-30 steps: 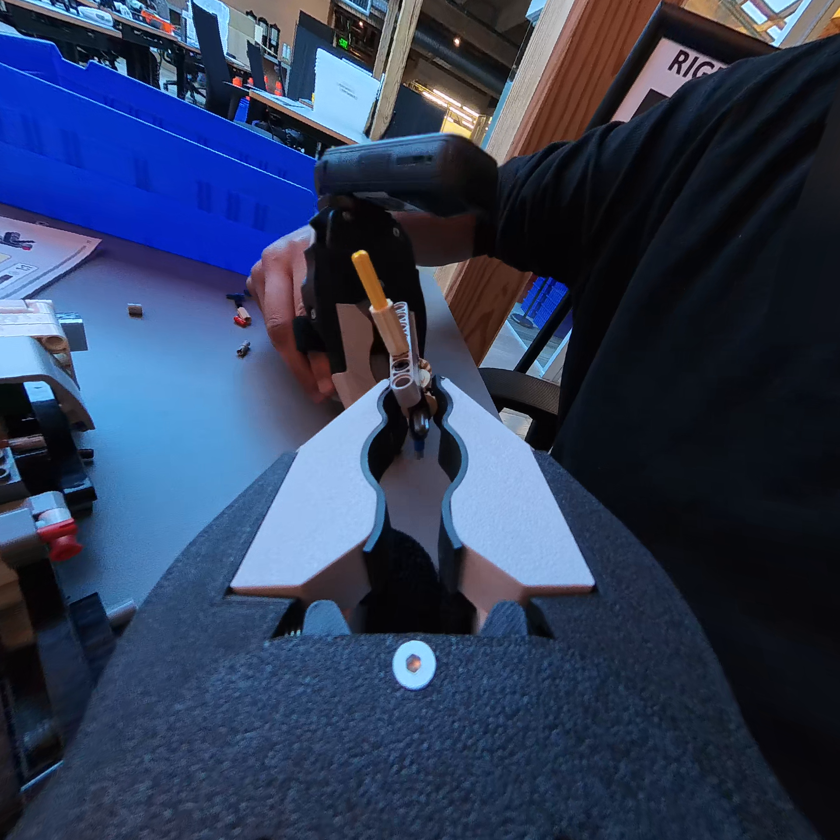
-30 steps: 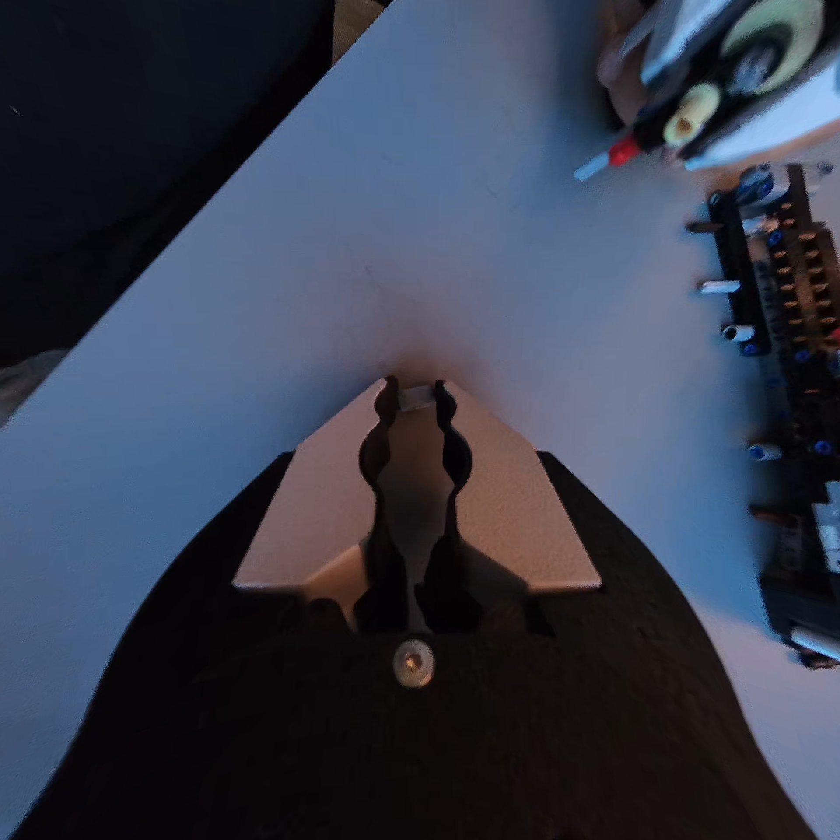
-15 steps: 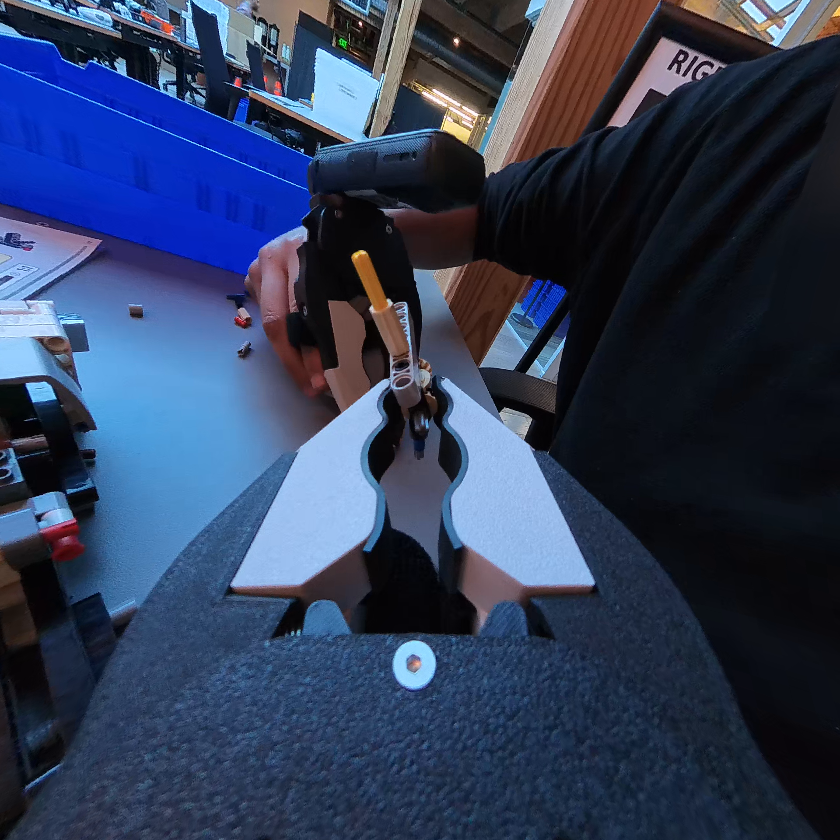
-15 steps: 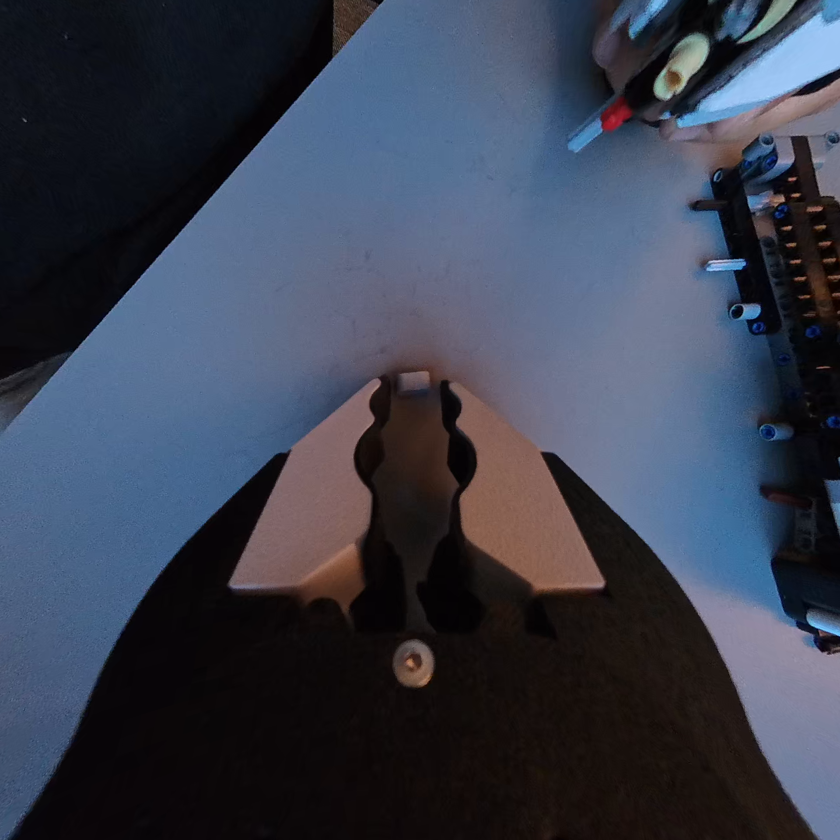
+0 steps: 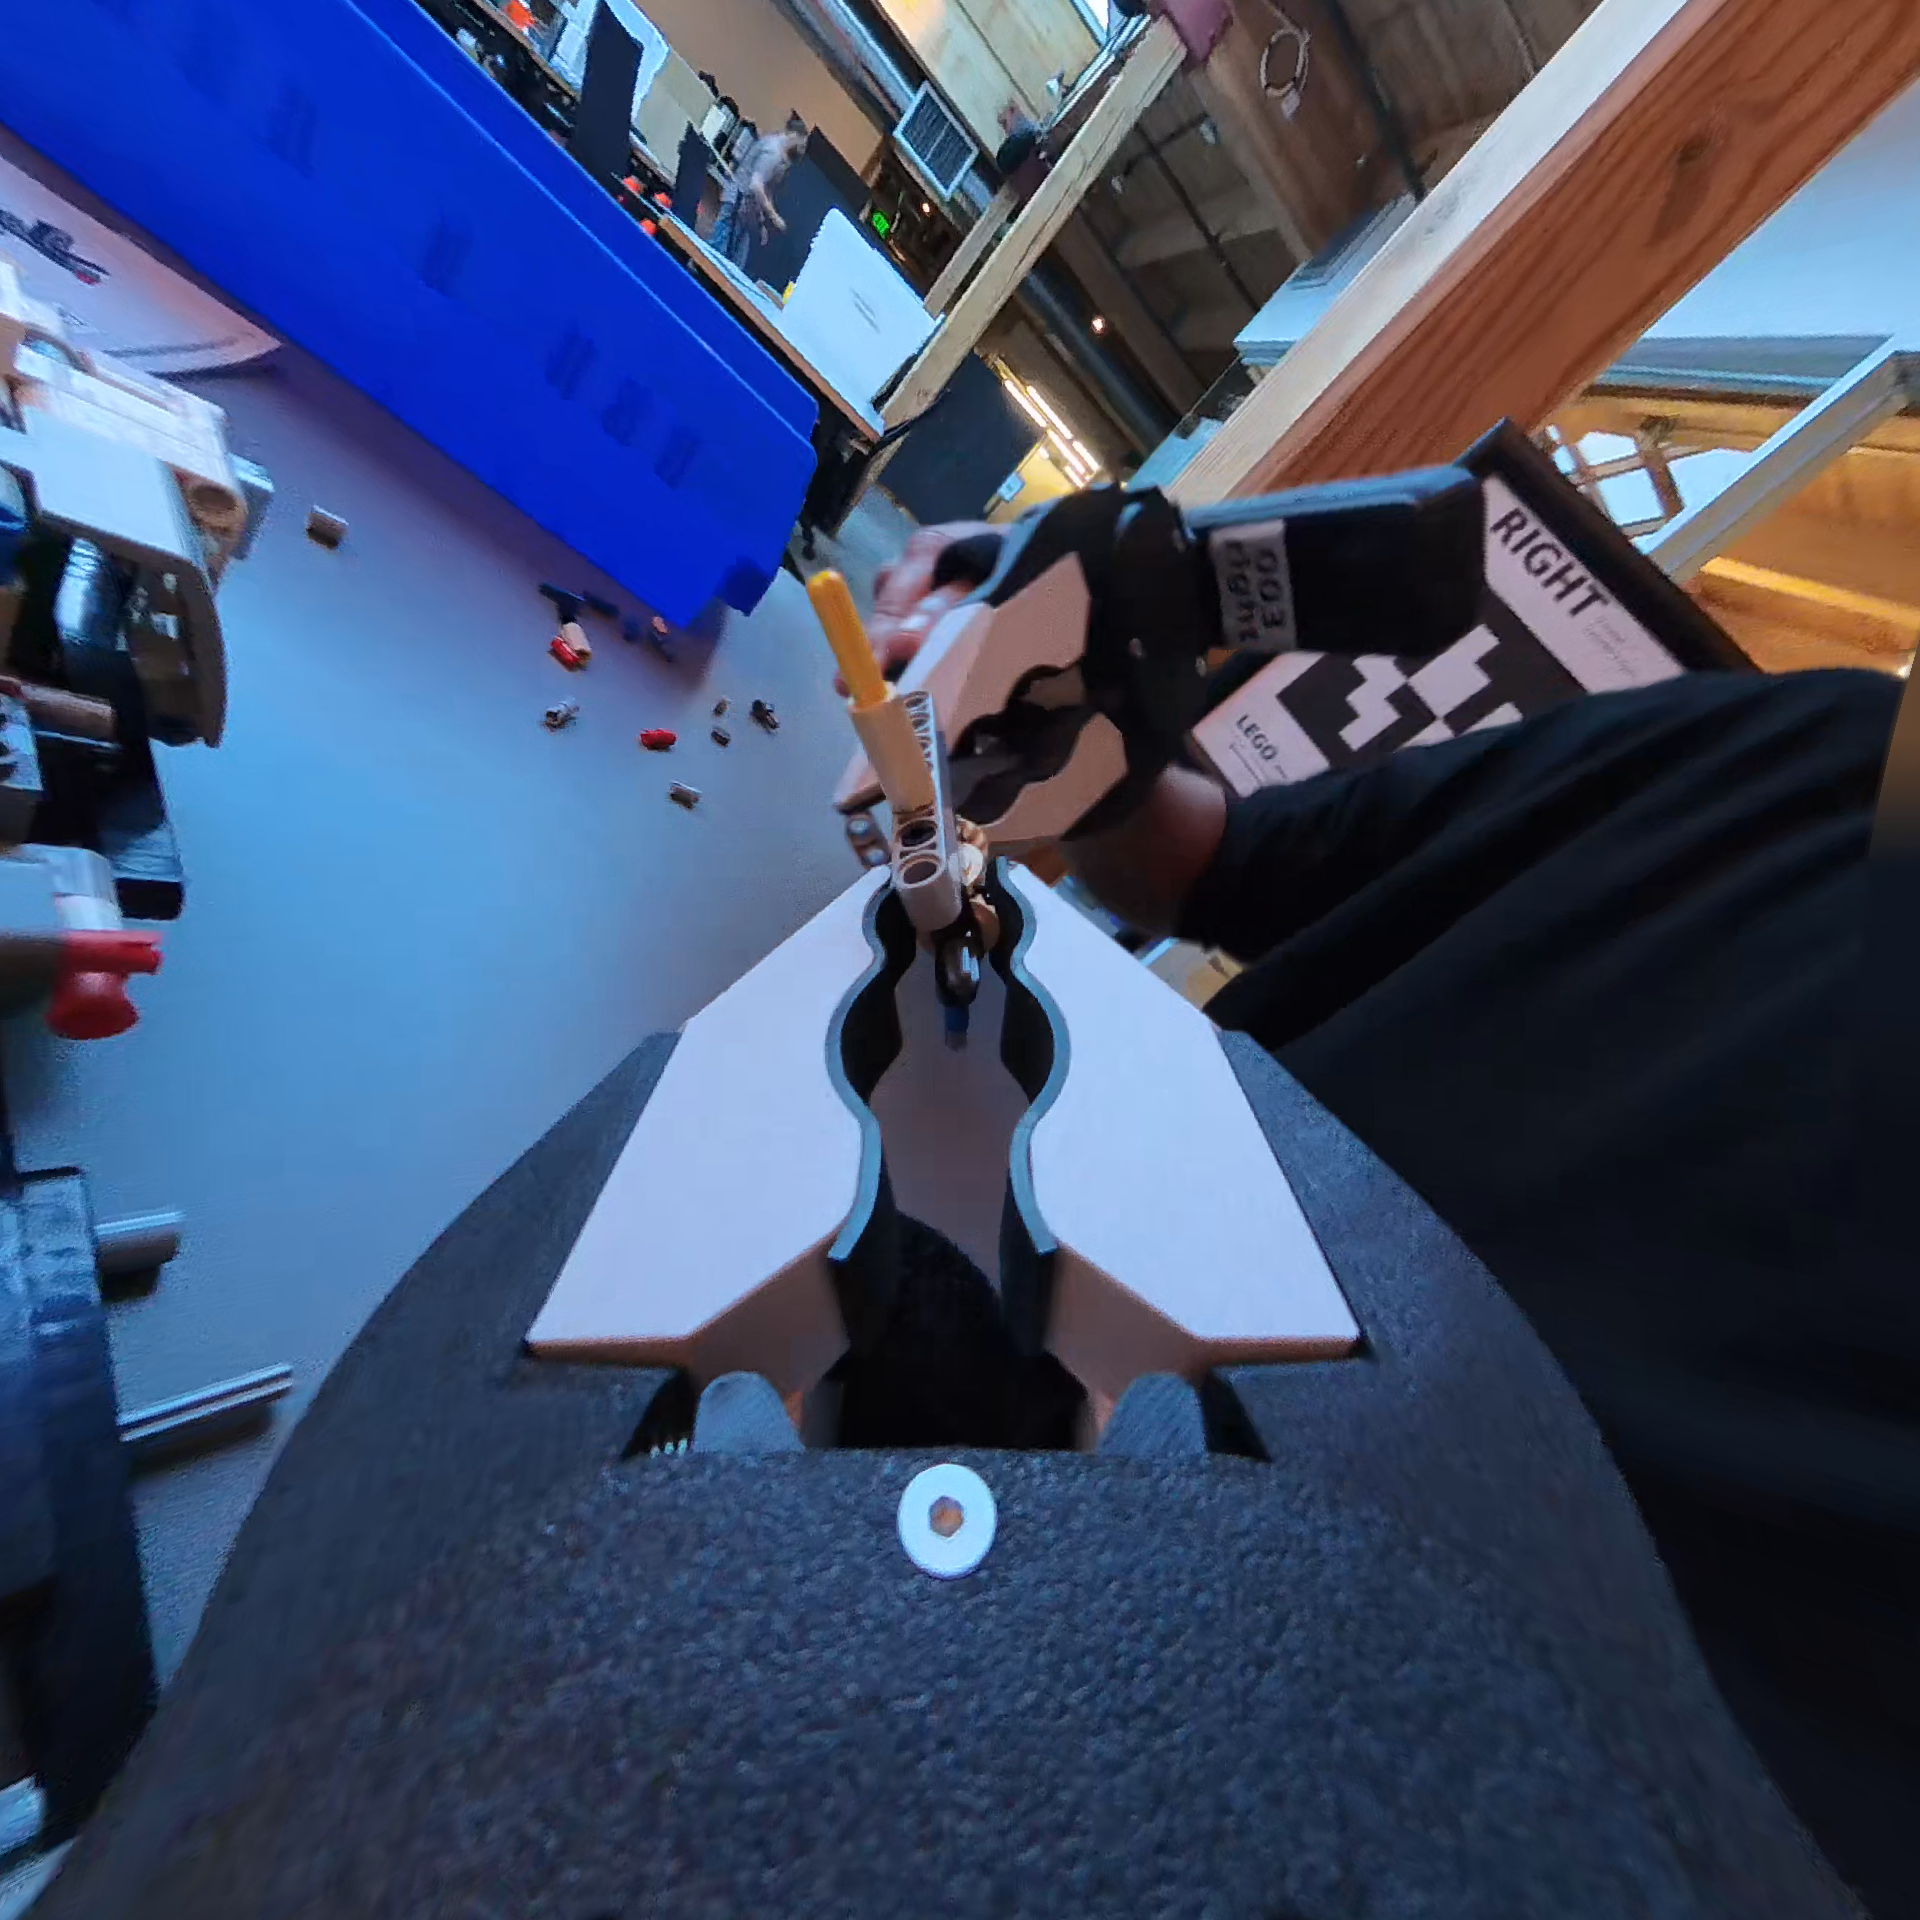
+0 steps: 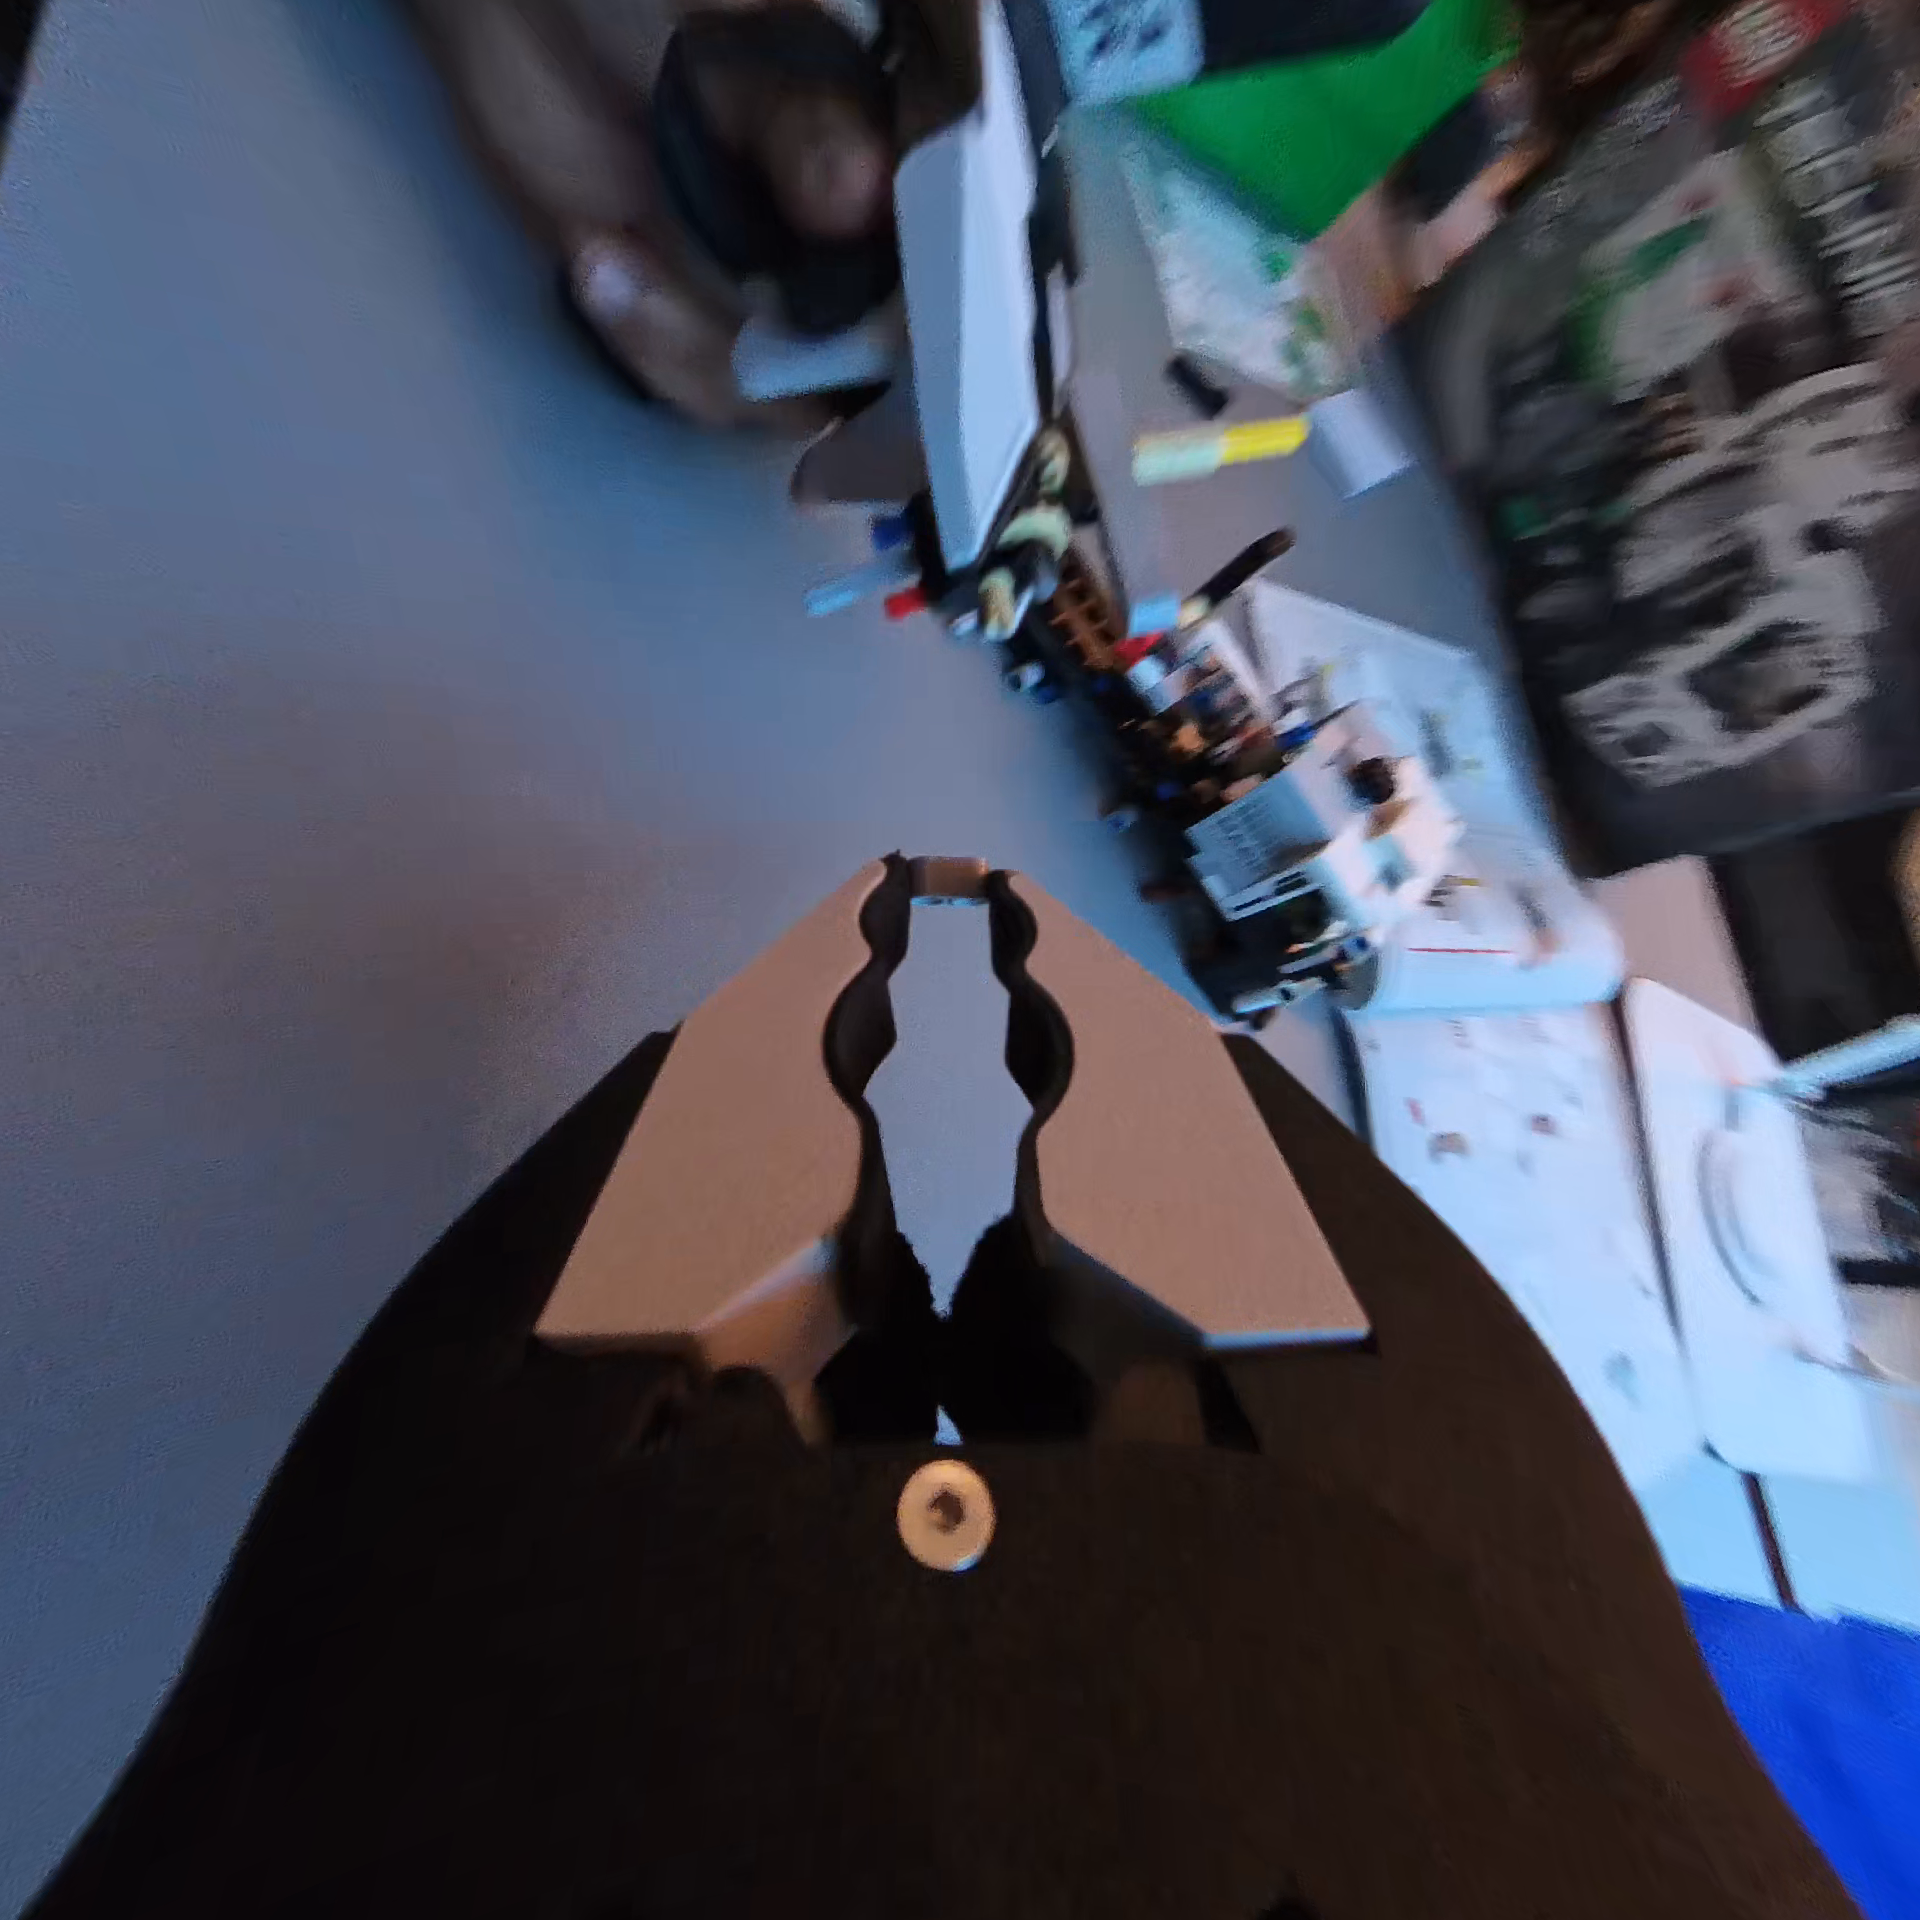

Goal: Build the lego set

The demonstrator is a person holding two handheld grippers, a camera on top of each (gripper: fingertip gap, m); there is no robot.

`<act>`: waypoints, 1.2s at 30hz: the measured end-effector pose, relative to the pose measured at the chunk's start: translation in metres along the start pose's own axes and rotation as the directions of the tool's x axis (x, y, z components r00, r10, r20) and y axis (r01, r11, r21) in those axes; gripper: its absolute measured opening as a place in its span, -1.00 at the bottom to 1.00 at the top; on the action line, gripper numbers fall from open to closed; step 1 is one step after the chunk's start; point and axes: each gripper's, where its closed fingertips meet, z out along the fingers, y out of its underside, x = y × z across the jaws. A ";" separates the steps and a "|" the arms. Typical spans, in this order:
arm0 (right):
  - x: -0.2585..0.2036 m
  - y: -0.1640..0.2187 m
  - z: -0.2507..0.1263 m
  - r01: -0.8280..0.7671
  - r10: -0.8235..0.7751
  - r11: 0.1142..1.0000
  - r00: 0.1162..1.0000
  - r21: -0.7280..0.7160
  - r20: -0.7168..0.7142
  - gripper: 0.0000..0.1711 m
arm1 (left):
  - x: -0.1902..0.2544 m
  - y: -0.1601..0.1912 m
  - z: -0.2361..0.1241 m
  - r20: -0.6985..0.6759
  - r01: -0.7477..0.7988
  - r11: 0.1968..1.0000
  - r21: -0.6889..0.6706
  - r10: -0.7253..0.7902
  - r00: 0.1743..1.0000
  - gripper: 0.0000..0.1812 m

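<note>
Left wrist view: your right claw (image 5: 1023, 743) lifted off grey surface (image 5: 416, 935), pinching small grey piece (image 6: 943, 878); left claw (image 5: 945, 914) still grips tan-yellow assy (image 5: 894, 748). Blue bin (image 5: 416, 229) behind.

Grey table (image 5: 416, 935) near, blue bin (image 5: 416, 239) far left, wooden beam (image 5: 1558, 239) right, lit workshop desks (image 5: 748, 281) beyond.

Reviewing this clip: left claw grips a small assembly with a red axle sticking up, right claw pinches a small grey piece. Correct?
Not quite. The left wrist view shows the axle is yellow, not red, rising from the small assembly in the left claw. The right claw does pinch a small grey piece.
</note>
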 end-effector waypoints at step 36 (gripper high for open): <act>-0.017 -0.028 0.003 0.080 -0.083 0.997 0.953 -0.021 -0.292 -0.83 | 0.006 0.032 0.014 -0.004 0.013 0.983 -0.184 -0.014 1.000 -0.89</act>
